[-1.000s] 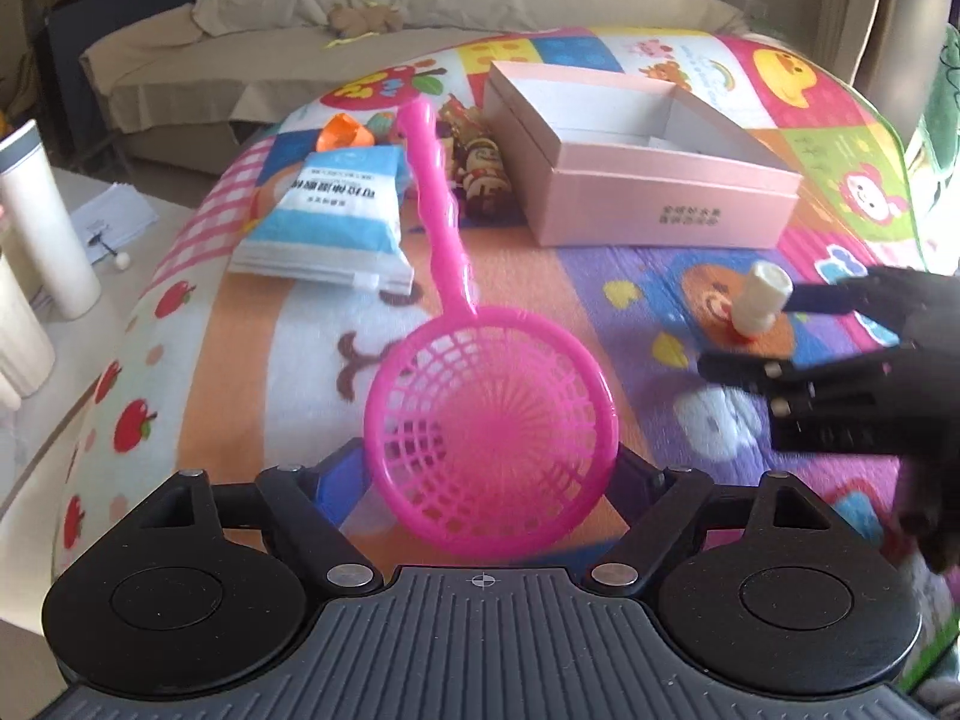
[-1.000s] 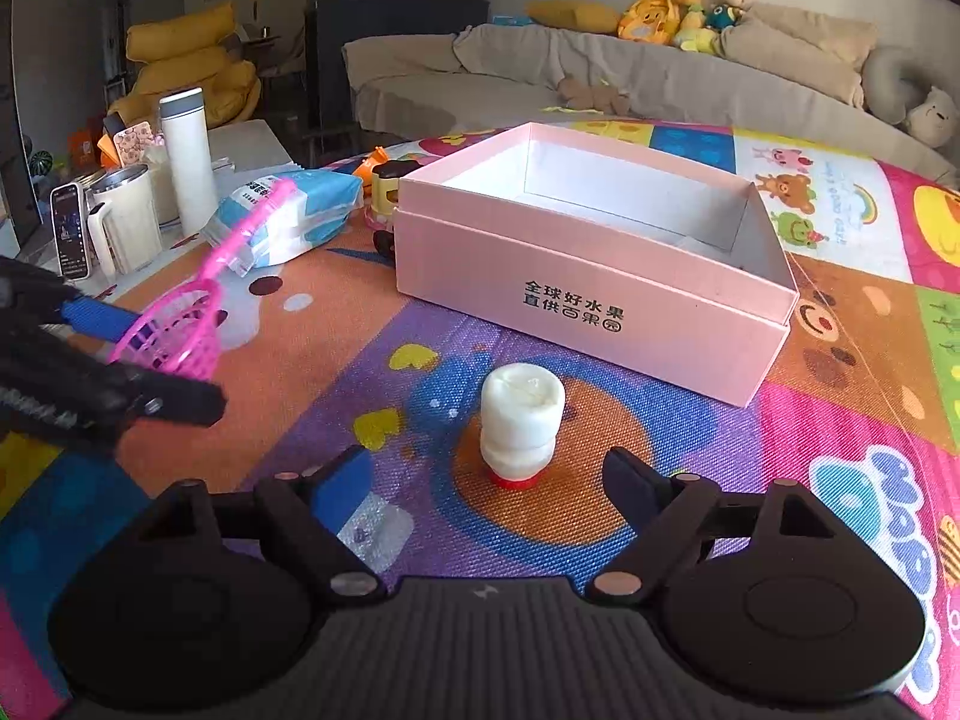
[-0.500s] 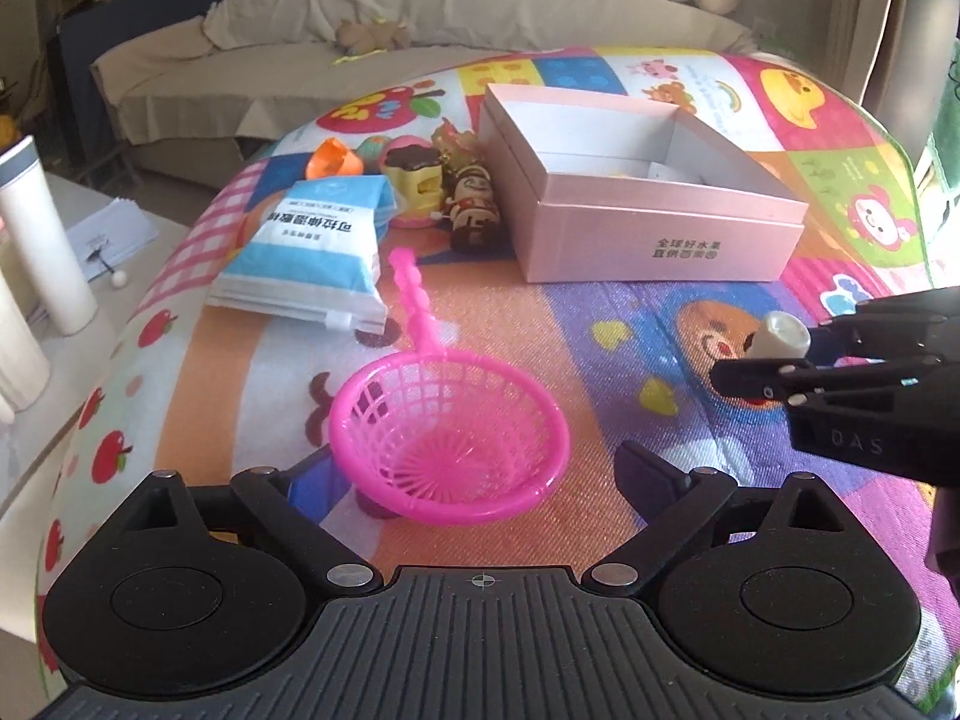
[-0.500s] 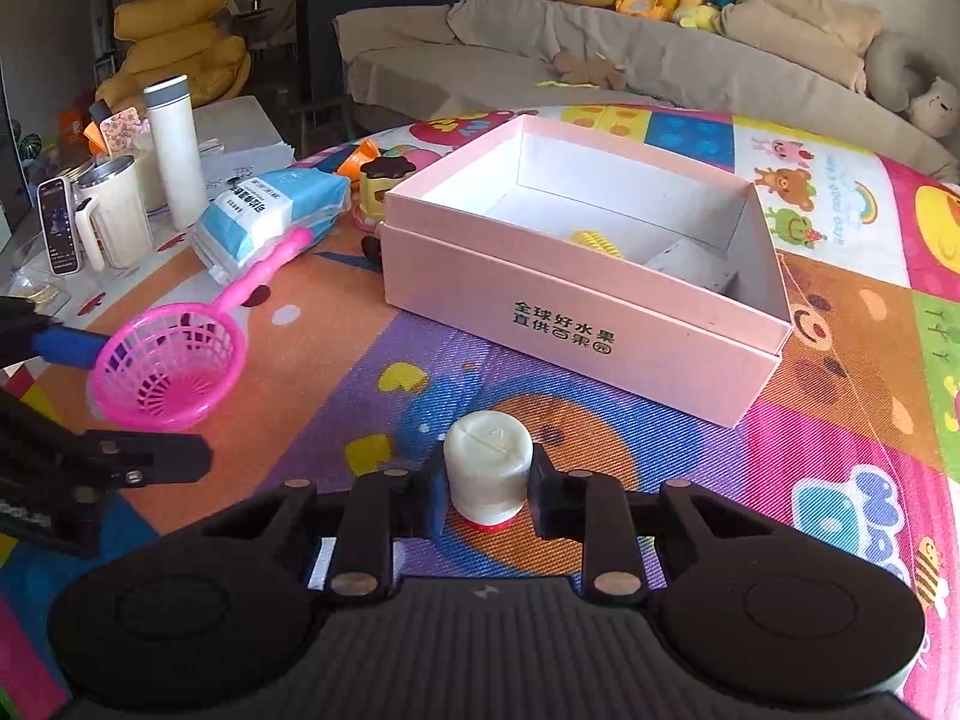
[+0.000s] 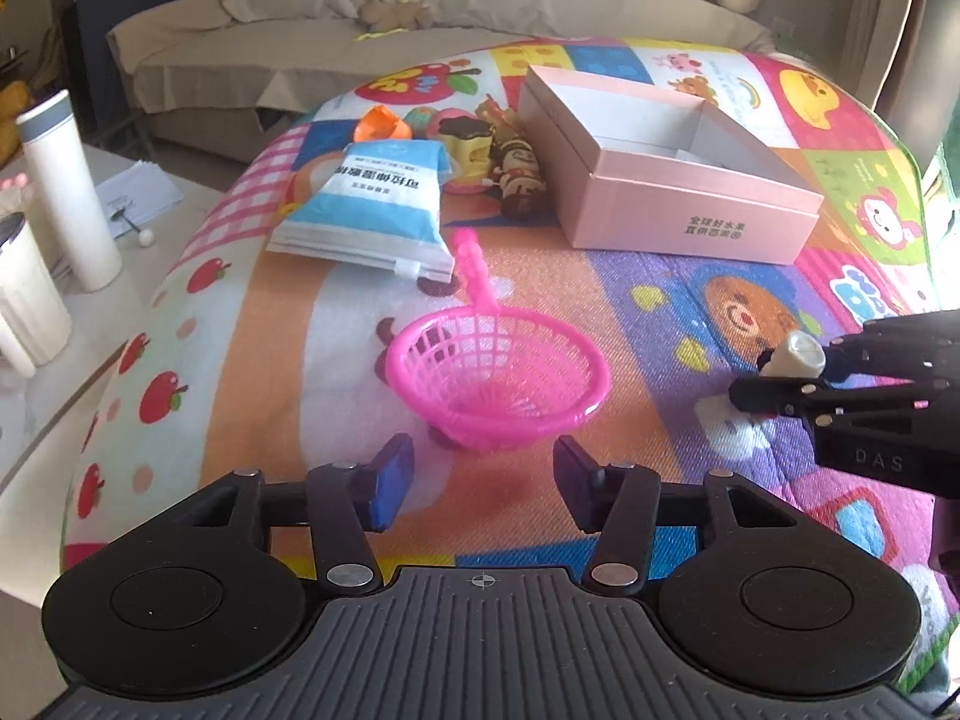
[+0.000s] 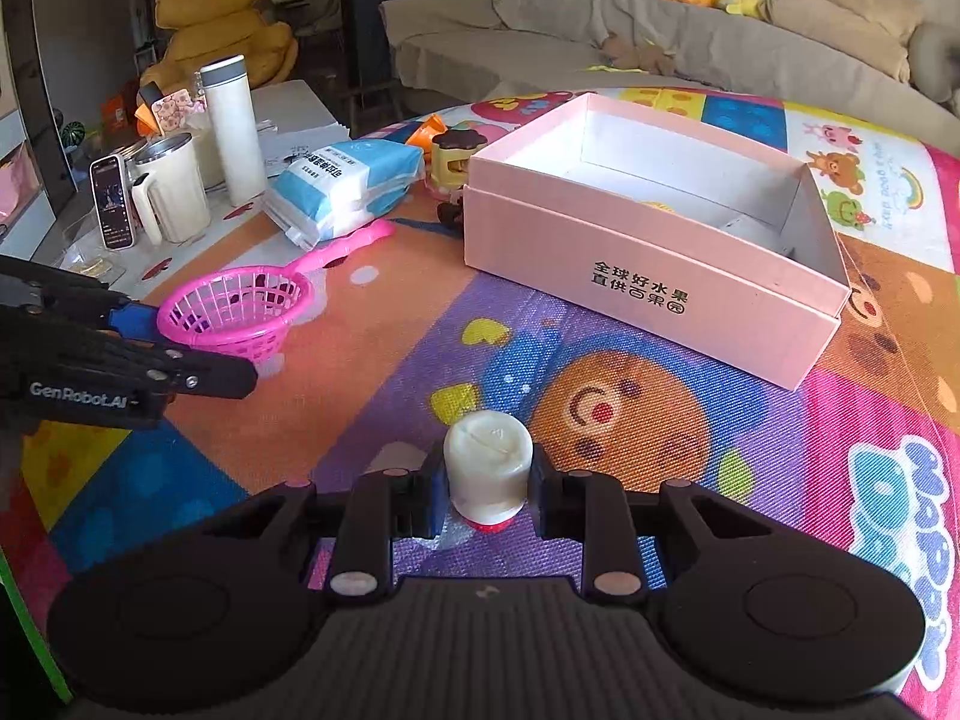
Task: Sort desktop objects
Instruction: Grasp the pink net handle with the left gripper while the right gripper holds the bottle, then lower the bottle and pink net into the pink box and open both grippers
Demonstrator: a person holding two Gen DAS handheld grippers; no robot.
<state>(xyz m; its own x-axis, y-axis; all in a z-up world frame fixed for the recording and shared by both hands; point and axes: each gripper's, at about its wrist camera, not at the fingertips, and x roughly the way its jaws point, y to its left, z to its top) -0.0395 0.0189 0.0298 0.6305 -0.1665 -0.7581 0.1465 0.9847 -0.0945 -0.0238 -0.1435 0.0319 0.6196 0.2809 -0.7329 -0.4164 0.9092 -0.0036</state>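
Note:
A pink plastic strainer (image 5: pixel 498 372) lies upright on the play mat, its handle pointing away toward the packet. My left gripper (image 5: pixel 483 483) is right behind it, jaws closing. The bowl's near edge sits just between the fingertips and the pads do not touch it. My right gripper (image 6: pixel 487 492) is shut on a small white bottle (image 6: pixel 487 462) with a red base, low over the mat. In the left wrist view, the right gripper (image 5: pixel 756 375) and the bottle (image 5: pixel 798 354) show at the right. The open pink box (image 6: pixel 648 276) stands beyond them.
A blue-white packet (image 5: pixel 372 210) and small toys (image 5: pixel 510 168) lie left of the pink box (image 5: pixel 690 222). Off the mat's left edge stand a white flask (image 6: pixel 231 132), a mug (image 6: pixel 174 192) and a phone (image 6: pixel 111 204). A sofa runs along the back.
The strainer stood tilted up between the left jaws; it now lies flat on the mat ahead of them, and those jaws have narrowed. The right jaws closed on the white bottle.

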